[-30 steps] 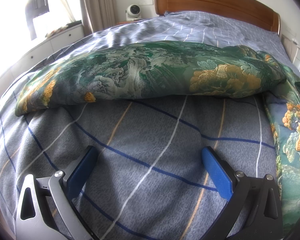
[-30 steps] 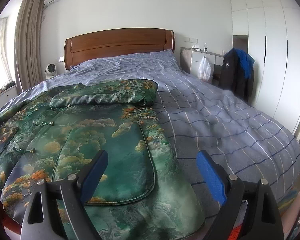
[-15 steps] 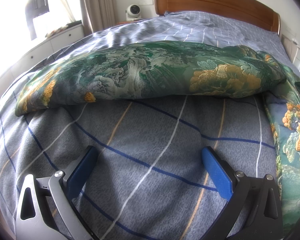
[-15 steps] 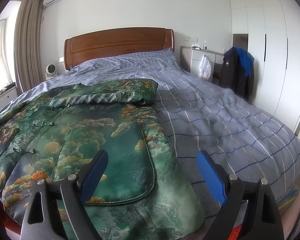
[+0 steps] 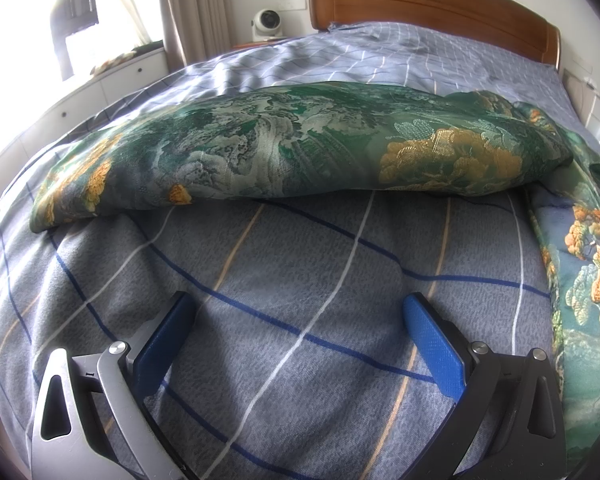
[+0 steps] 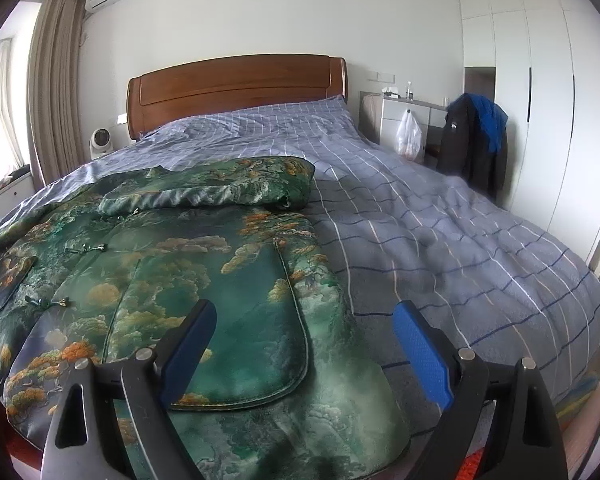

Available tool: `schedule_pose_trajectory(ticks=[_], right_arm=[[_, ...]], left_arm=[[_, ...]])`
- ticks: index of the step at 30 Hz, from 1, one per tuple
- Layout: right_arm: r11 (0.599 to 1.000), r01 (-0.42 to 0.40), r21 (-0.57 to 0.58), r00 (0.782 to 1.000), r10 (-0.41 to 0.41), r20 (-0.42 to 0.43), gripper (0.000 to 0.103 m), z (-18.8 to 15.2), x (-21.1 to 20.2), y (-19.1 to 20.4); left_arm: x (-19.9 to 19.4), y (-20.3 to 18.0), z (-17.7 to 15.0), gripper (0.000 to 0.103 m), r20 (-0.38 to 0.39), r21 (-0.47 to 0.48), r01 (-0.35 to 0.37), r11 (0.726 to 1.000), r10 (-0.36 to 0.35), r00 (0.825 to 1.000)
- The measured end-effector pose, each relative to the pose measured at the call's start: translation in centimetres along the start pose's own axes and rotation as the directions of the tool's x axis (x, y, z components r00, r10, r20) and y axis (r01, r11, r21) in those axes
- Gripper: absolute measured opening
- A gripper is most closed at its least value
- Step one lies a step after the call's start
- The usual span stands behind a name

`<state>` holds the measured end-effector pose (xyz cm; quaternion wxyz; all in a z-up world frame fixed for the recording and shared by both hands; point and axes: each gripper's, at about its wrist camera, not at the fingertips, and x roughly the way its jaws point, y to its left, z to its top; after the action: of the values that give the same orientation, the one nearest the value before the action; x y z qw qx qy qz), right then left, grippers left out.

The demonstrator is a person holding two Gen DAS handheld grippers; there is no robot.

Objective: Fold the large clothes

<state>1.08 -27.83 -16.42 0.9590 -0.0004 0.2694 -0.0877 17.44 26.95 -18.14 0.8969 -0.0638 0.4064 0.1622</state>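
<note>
A large green brocade jacket with orange and white patterns lies spread on the bed, front up, with knot buttons and a patch pocket. Its right sleeve is folded across the chest. In the left wrist view the other sleeve stretches sideways over the plaid cover, and the jacket's side edge runs down the right. My left gripper hangs open over bare bed cover, short of the sleeve. My right gripper stands open above the jacket's lower right hem, nothing between its blue fingers.
The bed has a blue-grey plaid cover and a wooden headboard. A small white fan sits left of the headboard. Drawers with a hanging plastic bag, a chair draped with dark and blue jackets and white wardrobes stand on the right.
</note>
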Motion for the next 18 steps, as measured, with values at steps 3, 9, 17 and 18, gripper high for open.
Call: schedule_pose_trajectory(ticks=[3,9,17,18], right_arm=[[1.000,-0.002,-0.003,1.000,0.002,0.004,0.089,-0.03,-0.14,0.06],[1.000,-0.003,0.019,1.000,0.003,0.001,0.089,0.01,-0.07,-0.39],[1.000,-0.007,0.013,1.000,0.007,0.008,0.089,0.03,-0.24,-0.30],[1.000,-0.006,0.013,1.000,0.006,0.007,0.089,0.02,-0.23,-0.30]], left_arm=[[0.01,0.03,0.00,0.103,0.000,0.000,0.001,1.000,-0.001,1.000],[0.00,0.04,-0.01,0.103,0.000,0.000,0.001,1.000,-0.001,1.000],[-0.01,0.03,-0.01,0.103,0.000,0.000,0.001,1.000,-0.001,1.000],[0.00,0.05,-0.01,0.103,0.000,0.000,0.001,1.000,-0.001,1.000]])
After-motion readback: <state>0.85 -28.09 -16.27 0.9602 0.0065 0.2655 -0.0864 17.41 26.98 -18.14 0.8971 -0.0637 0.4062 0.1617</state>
